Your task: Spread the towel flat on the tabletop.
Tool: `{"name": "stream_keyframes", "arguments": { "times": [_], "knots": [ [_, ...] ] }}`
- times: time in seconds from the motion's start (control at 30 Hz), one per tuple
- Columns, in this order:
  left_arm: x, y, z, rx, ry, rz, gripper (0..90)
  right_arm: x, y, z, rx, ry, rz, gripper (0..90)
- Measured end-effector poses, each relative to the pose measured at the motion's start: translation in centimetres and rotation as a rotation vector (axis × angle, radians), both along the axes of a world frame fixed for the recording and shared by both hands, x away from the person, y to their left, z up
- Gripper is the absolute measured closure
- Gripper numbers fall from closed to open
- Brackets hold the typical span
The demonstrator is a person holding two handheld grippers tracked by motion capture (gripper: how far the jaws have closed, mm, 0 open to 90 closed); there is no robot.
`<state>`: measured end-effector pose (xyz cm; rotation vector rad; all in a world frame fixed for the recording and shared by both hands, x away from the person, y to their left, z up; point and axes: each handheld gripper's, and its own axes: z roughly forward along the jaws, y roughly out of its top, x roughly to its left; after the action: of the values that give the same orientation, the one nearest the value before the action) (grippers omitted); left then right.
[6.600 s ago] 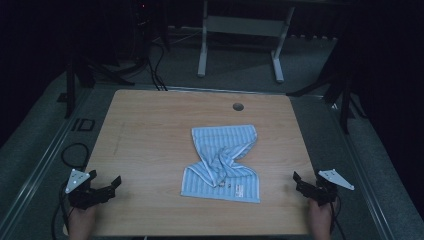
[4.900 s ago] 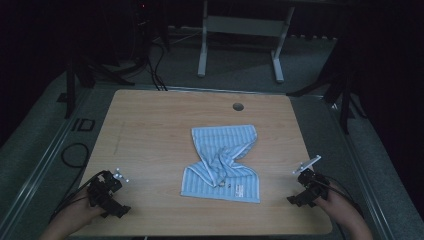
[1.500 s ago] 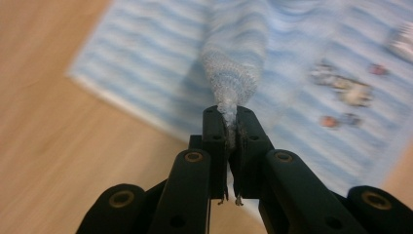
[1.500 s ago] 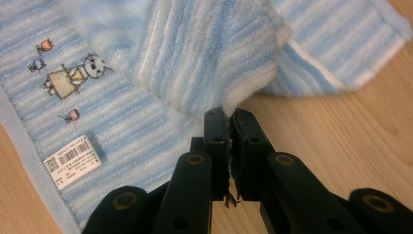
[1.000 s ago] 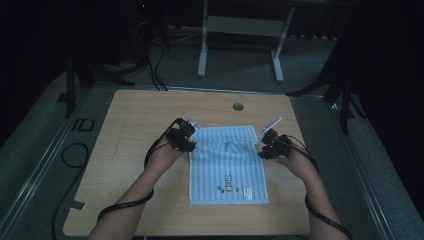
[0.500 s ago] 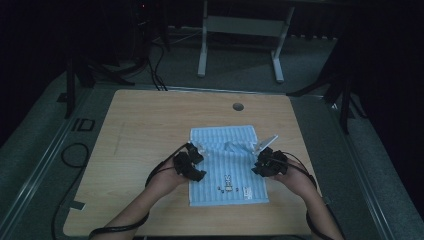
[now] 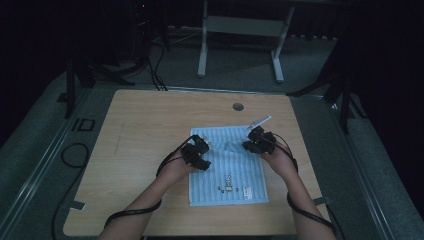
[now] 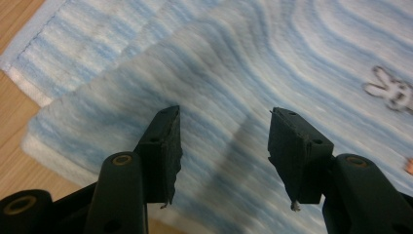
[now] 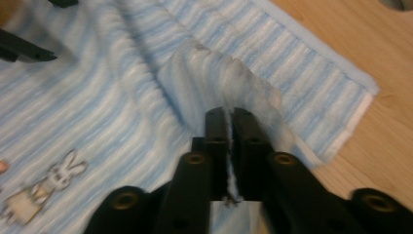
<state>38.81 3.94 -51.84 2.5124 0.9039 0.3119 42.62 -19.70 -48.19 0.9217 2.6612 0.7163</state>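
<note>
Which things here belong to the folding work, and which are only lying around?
In the job:
- blue-and-white striped cloth towel
- left gripper, jaws open above it
- right gripper, jaws shut on a towel fold

Lying about:
- round grey table hole
- white metal stand behind

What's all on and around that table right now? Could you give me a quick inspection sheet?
Surface: wooden table, with a round hole near its far edge.
Job's things: blue striped towel with its far part folded over toward the person; small rabbit print.
Clutter: nothing seen.
Tongs: left tongs open over the folded layer, nothing between the jaws; right tongs have just been closing and pinch a fold of the towel.
Cables: one trails from each tongs along the forearms; another cable loops off the table's left side.
Surroundings: dark room, white stand behind the table.
</note>
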Motion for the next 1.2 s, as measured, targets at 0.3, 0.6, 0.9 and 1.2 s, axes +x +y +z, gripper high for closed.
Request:
{"name": "stream_keyframes", "arguments": {
  "times": [0.3, 0.6, 0.9, 1.2],
  "knots": [
    [0.8, 0.0, -1.0, 0.027, 0.02, -0.003, 45.9, 2.5, -0.4, -4.1, -0.111, 0.079, -0.103, 89.9],
    [3.2, -0.2, -1.2, 0.029, 0.013, 0.019, 45.7, 4.0, -0.5, -4.0, -0.166, 0.087, -0.158, 89.9],
    [5.5, -0.1, -1.2, 0.023, 0.009, 0.061, 45.2, 6.1, -0.3, -3.9, -0.176, 0.088, -0.173, 89.8],
    [3.1, 0.9, 0.1, -0.018, 0.021, -0.015, 45.1, 4.5, -1.1, -2.8, -0.108, 0.09, -0.12, 79.1]
  ]
}}
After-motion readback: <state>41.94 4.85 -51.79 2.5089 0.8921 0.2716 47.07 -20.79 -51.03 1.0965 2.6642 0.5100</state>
